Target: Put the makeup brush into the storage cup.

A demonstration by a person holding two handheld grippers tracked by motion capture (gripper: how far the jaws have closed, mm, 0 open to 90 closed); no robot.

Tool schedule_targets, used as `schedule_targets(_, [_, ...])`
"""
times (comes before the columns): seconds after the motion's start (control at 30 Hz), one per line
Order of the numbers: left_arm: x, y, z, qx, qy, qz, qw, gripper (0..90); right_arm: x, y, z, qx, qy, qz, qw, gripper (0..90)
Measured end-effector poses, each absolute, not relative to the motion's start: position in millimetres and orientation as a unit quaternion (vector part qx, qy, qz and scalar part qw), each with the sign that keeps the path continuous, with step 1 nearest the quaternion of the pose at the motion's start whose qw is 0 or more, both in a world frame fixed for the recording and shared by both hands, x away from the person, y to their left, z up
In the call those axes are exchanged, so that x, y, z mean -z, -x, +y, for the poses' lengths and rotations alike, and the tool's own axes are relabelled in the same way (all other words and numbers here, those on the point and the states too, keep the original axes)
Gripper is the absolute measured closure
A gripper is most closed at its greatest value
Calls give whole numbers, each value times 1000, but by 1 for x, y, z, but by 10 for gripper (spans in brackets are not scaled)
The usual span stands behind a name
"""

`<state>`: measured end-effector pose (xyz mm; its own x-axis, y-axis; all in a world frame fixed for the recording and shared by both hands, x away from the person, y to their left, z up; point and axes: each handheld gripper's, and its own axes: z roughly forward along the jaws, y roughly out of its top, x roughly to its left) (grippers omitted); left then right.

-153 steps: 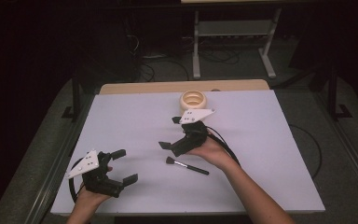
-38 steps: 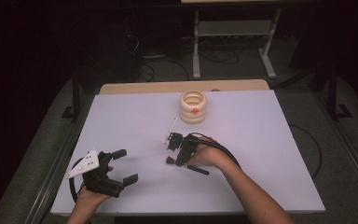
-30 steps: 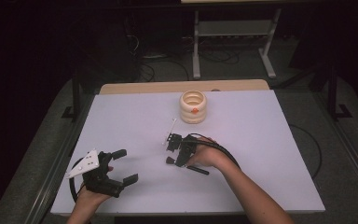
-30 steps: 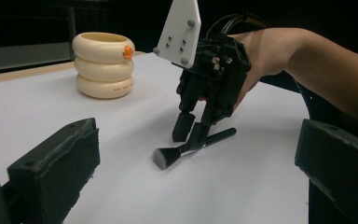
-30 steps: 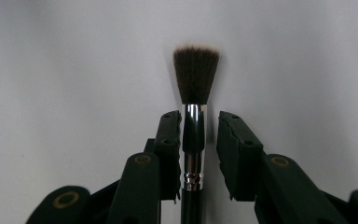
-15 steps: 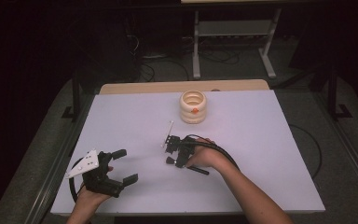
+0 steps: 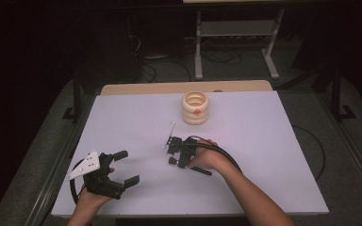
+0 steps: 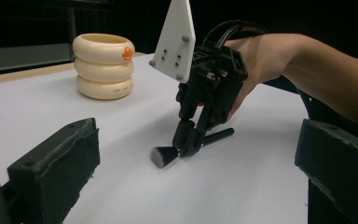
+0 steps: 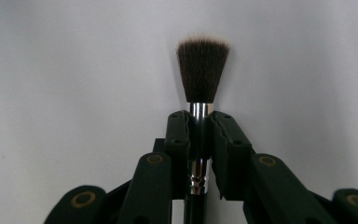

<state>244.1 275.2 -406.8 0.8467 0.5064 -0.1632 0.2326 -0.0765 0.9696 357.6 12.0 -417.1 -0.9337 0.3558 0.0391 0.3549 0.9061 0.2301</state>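
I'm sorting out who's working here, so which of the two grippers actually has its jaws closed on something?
The right gripper: its jaws pinch the makeup brush at the metal ferrule. The left gripper rests apart, jaws wide open.

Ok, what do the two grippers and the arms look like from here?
Both are black, jointed two-finger tools. The left gripper has thick, rough-faced block fingers and a white three-cornered plate. The right gripper carries the same plate with small grey studs, black cables looping behind, and brass-coloured pivot rings. Both forearms are bare, no sleeves.
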Motion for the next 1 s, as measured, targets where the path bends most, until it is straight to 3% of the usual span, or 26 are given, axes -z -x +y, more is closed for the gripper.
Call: schedule_targets(1.0, [407,-244,275,-109,-726,255,630,0,396,-362,-21,-206,-214,955,7,771])
